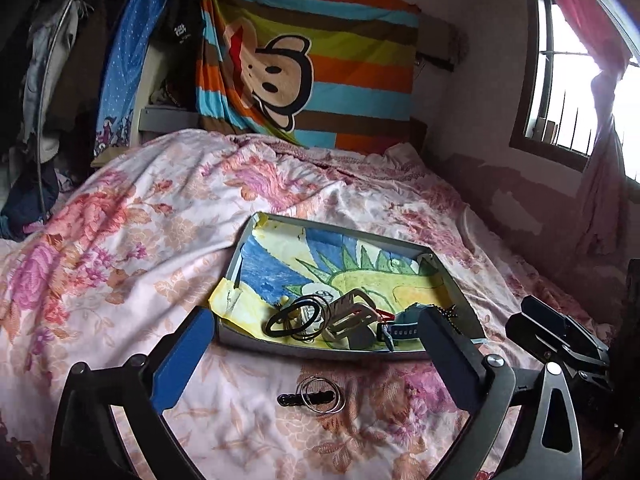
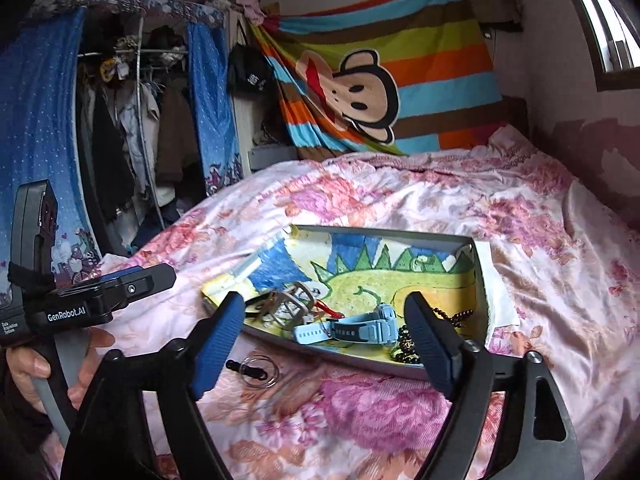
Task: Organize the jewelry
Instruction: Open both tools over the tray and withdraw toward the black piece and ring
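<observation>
A shallow grey box lid (image 1: 438, 268) (image 2: 478, 276) lined with a dinosaur drawing lies on the floral bedspread. It holds black hair ties (image 1: 294, 318), a beige buckle piece (image 1: 352, 312) (image 2: 294, 300), a light blue watch (image 2: 352, 328) (image 1: 404, 330) and a dark bead string (image 2: 408, 344). On the bedspread in front of the lid lie thin wire rings with a black clip (image 1: 316, 399) (image 2: 256, 368). My left gripper (image 1: 316, 344) is open and empty above them. My right gripper (image 2: 328, 332) is open and empty over the lid's near edge.
The floral bedspread (image 1: 160, 208) covers the bed. A striped monkey blanket (image 1: 320, 68) hangs at the headboard. A wardrobe with blue curtains (image 2: 40, 120) stands to the left, and a window (image 1: 572, 80) to the right. The right gripper's body (image 1: 560, 336) shows in the left wrist view.
</observation>
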